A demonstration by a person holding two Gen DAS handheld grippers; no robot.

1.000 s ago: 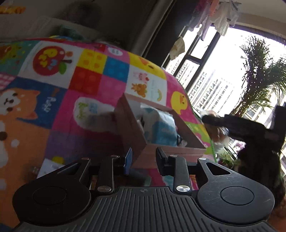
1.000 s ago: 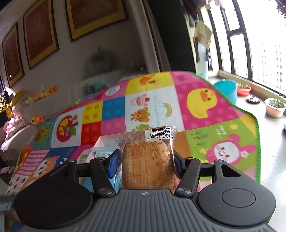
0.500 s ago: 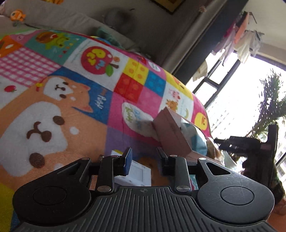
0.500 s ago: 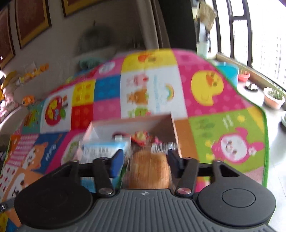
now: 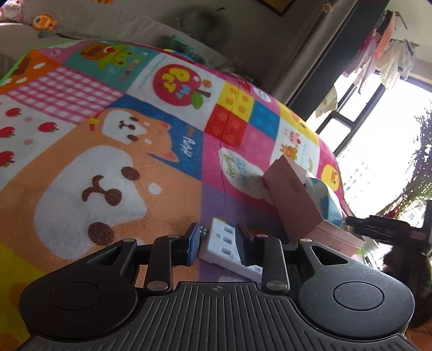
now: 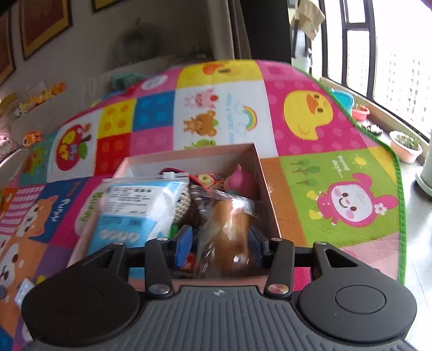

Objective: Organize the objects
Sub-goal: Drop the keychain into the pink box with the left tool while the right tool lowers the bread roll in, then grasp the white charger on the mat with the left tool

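Observation:
A white power strip (image 5: 224, 243) lies on the colourful play mat (image 5: 108, 167). My left gripper (image 5: 219, 241) hovers just over it, shut to a narrow gap with nothing held. To the right stands the pink cardboard box (image 5: 294, 199). In the right wrist view my right gripper (image 6: 221, 243) is over that box (image 6: 259, 172), its jaws opening. A wrapped bread bun (image 6: 229, 229), blurred, sits loose between them, and the left pad (image 6: 183, 243) stands clear of the wrapper. The box holds a blue-white wipes pack (image 6: 135, 210), a pink toy (image 6: 240, 181) and other small items.
The mat's green edge (image 6: 397, 175) runs along bare floor with plant pots (image 6: 407, 148) by the window. A sofa with soft toys (image 5: 44, 21) stands behind the mat. Open mat lies left of the box.
The left gripper has swung away from the box, left and down to the power strip. The right gripper has sunk over the box, and the bun has come loose between its jaws.

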